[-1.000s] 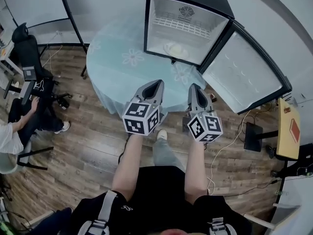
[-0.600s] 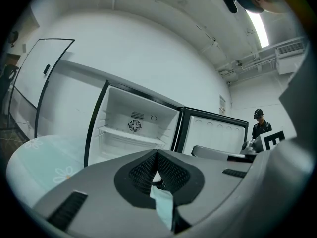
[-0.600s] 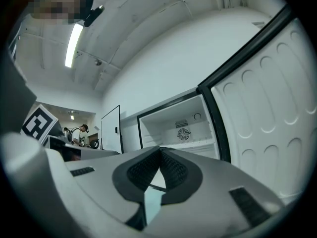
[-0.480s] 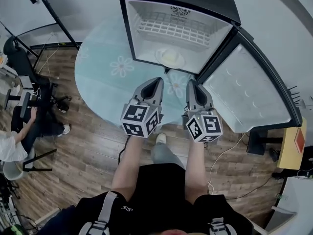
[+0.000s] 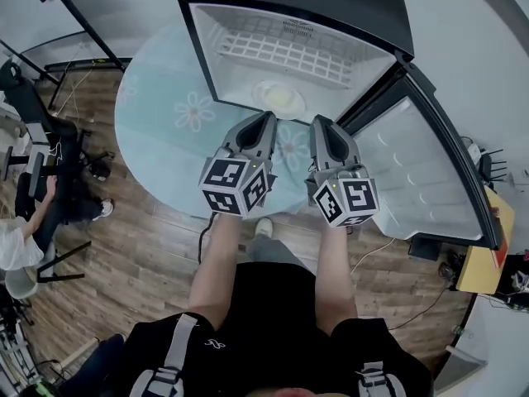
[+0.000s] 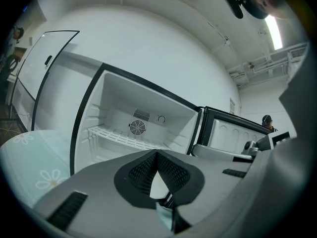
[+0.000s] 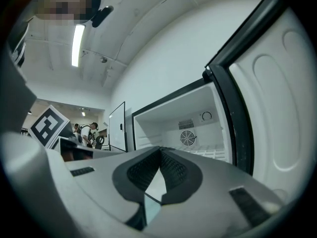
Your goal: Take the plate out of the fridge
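My count: one fridge (image 5: 364,7), one door (image 5: 421,180) on it, one wire shelf (image 5: 281,52) inside, one plate (image 5: 278,98). One round table (image 5: 161,135). Two grippers: left gripper (image 5: 269,117), right gripper (image 5: 318,121). One seated person (image 5: 16,246) at the head view's left edge.

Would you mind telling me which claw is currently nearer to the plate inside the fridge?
Left. The left claw points just short of the plate, almost in line with it; the right claw sits off to the plate's right, nearer the open door.
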The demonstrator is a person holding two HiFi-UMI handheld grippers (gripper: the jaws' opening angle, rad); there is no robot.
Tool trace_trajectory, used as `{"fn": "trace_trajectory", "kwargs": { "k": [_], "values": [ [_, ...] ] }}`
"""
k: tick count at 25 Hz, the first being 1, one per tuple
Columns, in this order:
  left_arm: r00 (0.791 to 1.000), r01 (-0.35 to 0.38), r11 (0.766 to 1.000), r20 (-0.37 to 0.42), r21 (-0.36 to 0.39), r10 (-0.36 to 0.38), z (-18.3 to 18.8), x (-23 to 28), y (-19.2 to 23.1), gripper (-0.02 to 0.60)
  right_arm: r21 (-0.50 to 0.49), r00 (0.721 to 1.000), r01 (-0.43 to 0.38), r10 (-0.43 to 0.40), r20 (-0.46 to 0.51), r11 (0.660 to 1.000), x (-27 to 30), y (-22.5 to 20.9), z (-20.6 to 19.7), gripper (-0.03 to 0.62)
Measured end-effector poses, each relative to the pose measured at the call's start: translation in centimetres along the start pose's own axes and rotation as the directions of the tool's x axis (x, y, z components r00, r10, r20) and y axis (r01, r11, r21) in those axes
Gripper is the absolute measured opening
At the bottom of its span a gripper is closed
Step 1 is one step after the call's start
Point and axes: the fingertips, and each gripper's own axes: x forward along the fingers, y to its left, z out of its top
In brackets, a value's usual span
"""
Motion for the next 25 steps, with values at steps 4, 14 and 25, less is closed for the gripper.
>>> {"fn": "trace_trajectory", "kwargs": {
  "k": [4, 14, 25],
  "values": [
    [1.0, -0.006, 1.0, -0.01, 0.016, 0.006, -0.1, 0.4, 0.0, 0.0, 0.014, 1.0, -0.003, 0.003, -0.008, 1.0, 0.4, -0.3, -0.3, 0.0],
    [0.998, -0.038, 0.999, -0.048, -0.006, 0.038, 0.0, 1.1, 2.6, 0.0, 0.056, 0.999, 0.019, -0.016, -0.041, 0.998, 2.1, -0.7, -1.2, 0.0],
    [0.993, -0.018, 0.994, -0.119, -0.11, 0.005, -3.0, 4.0, 5.9, 0.0, 0.137, 0.994, 0.066, -0.052, -0.099, 0.988, 4.5, -2.3, -4.8, 0.0]
  ]
}}
